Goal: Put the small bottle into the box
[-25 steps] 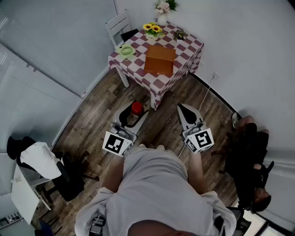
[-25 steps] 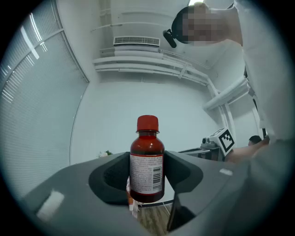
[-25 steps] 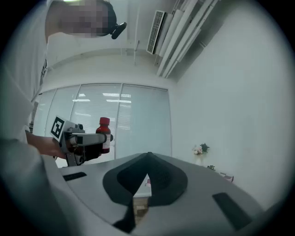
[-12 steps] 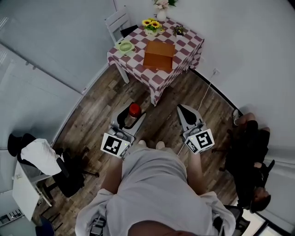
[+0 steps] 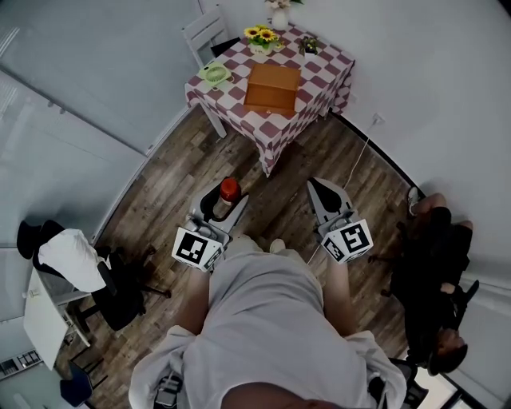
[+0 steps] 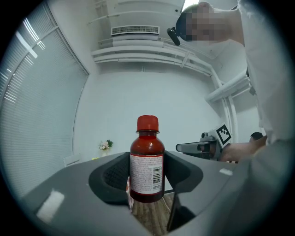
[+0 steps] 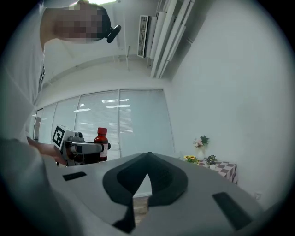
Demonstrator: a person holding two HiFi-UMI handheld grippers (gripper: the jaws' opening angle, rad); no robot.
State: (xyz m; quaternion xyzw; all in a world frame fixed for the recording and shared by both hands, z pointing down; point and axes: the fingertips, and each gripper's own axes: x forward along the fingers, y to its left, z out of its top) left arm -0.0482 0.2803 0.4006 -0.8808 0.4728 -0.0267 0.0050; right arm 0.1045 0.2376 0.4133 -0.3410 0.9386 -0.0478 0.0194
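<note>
Person (image 5: 259, 319) holds the small bottle (image 6: 147, 154) upright, clamped in the left gripper (image 6: 146, 177) above the wood floor (image 5: 279, 192). The right gripper (image 7: 147, 155) is empty, its jaws closed together. The box (image 5: 273, 88) lies on the checkered table (image 5: 323, 68), well apart.

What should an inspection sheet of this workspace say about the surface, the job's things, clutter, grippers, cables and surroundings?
Surface: table with a checked cloth, ahead of the person across the wood floor.
Job's things: bottle, red cap, upright in the left jaws; brown box at the table's middle.
Clutter: green bowl, sunflowers, plant and vase on the table.
Grippers: left gripper shut on the bottle; right gripper shut, empty.
Cables: white cord on the floor by the wall.
Surroundings: white chair behind the table; office chair with white cloth at the left.
</note>
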